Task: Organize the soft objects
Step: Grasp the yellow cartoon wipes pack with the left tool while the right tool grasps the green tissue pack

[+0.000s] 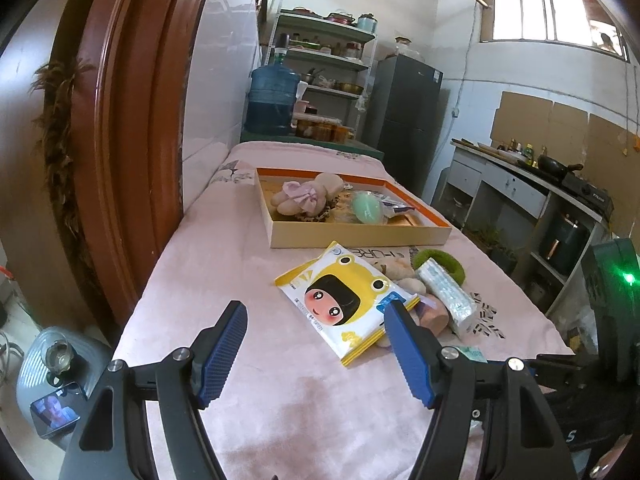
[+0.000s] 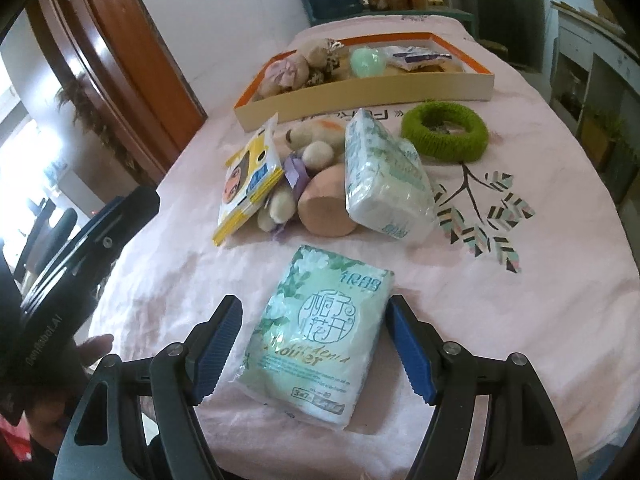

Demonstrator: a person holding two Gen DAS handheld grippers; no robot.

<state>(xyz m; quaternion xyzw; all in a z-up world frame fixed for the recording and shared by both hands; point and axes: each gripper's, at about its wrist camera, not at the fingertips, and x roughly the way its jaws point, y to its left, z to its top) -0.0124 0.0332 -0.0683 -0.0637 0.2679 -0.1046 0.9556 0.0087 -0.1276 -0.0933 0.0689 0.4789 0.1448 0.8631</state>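
1. The right gripper (image 2: 314, 344) stands wide, its blue pads either side of the green tissue pack (image 2: 316, 336) without pressing it.
2. That pack lies on the pink cloth (image 2: 500, 320), well short of the orange-rimmed box (image 2: 360, 100).
3. The left gripper (image 1: 316, 344) is spread wide, holding nothing.

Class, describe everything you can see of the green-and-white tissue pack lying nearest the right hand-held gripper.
The soft plastic-wrapped tissue pack is pale green and white, printed with white flowers, leaves, a round emblem of Chinese characters and gold lettering. It looks plump and slightly crinkled, sealed and unopened. It lies flat on the pink tablecloth, apart from the pile behind it. The right hand-held gripper straddles it, its blue pads open on either side, not visibly pressing it.
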